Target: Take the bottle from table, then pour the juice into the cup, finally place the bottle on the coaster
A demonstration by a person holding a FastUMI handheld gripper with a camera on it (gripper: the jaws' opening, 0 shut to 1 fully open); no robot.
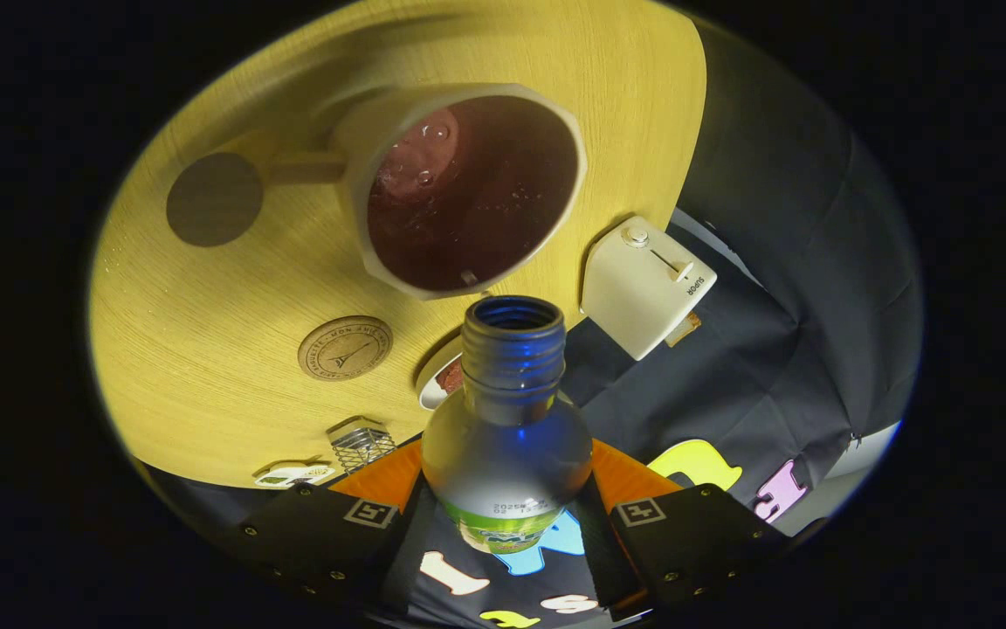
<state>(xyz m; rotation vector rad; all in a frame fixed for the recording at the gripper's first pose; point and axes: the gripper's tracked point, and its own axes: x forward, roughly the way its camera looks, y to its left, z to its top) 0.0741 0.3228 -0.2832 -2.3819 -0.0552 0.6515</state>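
Gripper (507,515) is closed on the bottle (507,437), one finger pressed to each side of its rounded body, w/ the label end down btwn the fingers. Bottle is tipped over toward the tabletop (206,367), its open, capless threaded neck pointing at the cup (468,188) and sitting just short of the cup's near rim; can't tell if anything is running out of the mouth. Bottle looks clear and mostly empty inside. Cup is pale, w/ a faceted rim and a handle sticking out on the side away from the bottle; it holds dark red juice (477,201) w/ a few bubbles on top. Round cork coaster (345,348) w/ a stamped design lies flat on the tabletop, beside the cup and apart from it, nothing on it. A dark round disc (214,199) lies past the cup's handle. A cream toaster (647,284) w/ a knob and a slide lever sits at the tabletop edge, near the bottle neck. A small white dish (438,374) w/ something brownish in it peeks out right behind the neck. A small wire coil thing (361,444) sits near one finger, close to the edge.
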